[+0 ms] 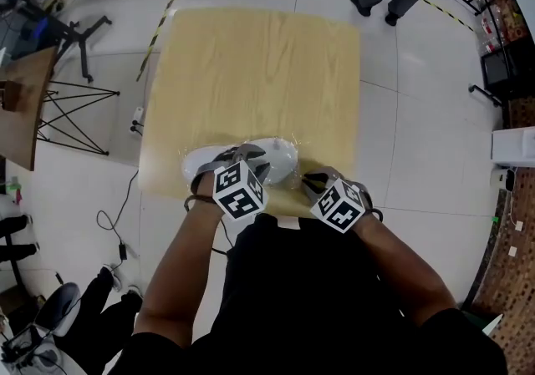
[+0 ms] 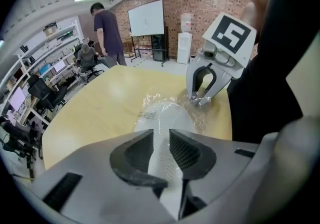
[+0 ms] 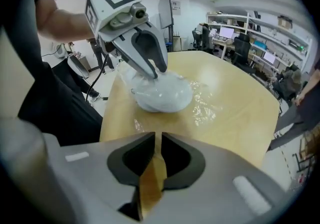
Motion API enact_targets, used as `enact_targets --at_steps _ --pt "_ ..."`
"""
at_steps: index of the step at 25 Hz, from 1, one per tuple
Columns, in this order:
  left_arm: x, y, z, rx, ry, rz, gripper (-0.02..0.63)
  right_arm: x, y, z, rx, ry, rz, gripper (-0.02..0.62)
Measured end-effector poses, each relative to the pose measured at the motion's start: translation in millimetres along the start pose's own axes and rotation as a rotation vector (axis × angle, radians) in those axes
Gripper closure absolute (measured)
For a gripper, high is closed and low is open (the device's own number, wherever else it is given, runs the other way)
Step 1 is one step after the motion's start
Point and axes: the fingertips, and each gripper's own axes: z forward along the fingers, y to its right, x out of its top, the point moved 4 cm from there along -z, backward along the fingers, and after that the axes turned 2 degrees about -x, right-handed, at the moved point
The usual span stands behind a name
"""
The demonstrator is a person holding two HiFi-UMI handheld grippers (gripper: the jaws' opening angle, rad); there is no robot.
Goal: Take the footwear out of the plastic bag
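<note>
Jaws on the left gripper [image 3: 154,74] stand a little apart over the light shoe [image 3: 165,96]. The right gripper [image 2: 201,101] has its jaws almost closed, empty. The thin plastic bag [image 3: 205,111] looks slippery, so pinch its loose edge.

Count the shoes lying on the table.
1: a white shoe inside the clear plastic bag, at the near edge of the table; a second may be hidden behind it.
</note>
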Motion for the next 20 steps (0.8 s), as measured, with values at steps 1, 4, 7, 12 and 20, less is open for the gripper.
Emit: enact_targets --at_steps 1,4,7,12,20 --pt "-2 1 5 0.003 -0.018 -0.003 0.509 -5 1 -2 -0.001 -0.006 0.01 0.554" --pt "-3 2 9 0.024 -0.019 -0.027 0.528 -20 7 -12 -0.012 -0.032 0.05 0.552" --pt "3 5 2 0.039 0.004 -0.013 0.523 -26 24 -28 -0.049 0.003 0.174 0.552" --pt "23 21 -6 -0.038 0.101 -0.027 0.428 -2 53 -25 0.085 0.231 0.627 0.552" --pt "20 44 14 0.041 0.001 0.147 0.357 25 56 0 0.208 0.241 0.712 0.463"
